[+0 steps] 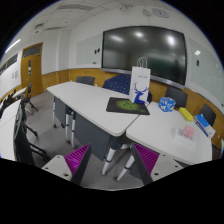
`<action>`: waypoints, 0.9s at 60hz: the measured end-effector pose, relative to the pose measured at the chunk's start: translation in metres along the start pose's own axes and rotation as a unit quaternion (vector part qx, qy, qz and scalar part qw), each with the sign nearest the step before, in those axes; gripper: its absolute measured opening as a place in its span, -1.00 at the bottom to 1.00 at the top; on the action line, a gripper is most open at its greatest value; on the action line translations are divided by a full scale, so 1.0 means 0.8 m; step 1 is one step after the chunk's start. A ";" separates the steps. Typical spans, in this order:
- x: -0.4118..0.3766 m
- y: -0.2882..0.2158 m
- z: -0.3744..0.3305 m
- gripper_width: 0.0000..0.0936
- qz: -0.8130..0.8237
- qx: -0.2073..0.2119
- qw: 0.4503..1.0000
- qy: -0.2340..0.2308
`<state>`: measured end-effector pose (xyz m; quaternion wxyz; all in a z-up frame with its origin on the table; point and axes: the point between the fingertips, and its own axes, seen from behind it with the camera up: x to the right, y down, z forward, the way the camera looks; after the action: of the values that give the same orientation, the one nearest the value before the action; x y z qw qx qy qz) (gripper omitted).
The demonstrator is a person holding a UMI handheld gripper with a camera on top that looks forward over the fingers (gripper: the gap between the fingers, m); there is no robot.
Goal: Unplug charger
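Note:
I see no charger or plug that I can pick out from here. My gripper (pixel 112 158) is open and empty, held high over the floor and well short of the tables. Its two magenta pads (pixel 77 156) stand wide apart with only floor and table legs between them. Ahead is a white table (pixel 90 98) bearing a dark mat (pixel 128 105) and a white-and-blue paper bag (pixel 140 82).
A second white table (pixel 165 128) to the right holds a yellow item (pixel 185 130) and blue things (pixel 203 122). Chairs stand around the tables, one dark chair (pixel 25 140) to the left. A large dark screen (pixel 143 50) hangs on the far wall. A wooden door (pixel 33 70) is at the left.

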<state>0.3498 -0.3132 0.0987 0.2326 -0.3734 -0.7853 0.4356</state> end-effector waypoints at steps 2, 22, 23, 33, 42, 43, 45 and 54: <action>0.004 0.000 0.001 0.82 0.003 0.000 1.000 0.004; 0.144 0.038 0.006 0.82 0.093 -0.019 0.988 0.124; 0.157 0.041 0.005 0.82 0.098 -0.020 0.986 0.131; 0.262 0.059 -0.008 0.83 0.124 -0.016 0.970 0.210; 0.340 0.055 -0.012 0.83 0.151 0.005 0.955 0.256; 0.349 0.053 -0.009 0.83 0.153 0.007 0.954 0.260; 0.361 0.050 -0.010 0.82 0.158 0.011 0.951 0.267; 0.416 0.035 0.015 0.82 0.175 0.034 0.942 0.284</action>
<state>0.1484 -0.0472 0.0821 0.3788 -0.6055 -0.5931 0.3717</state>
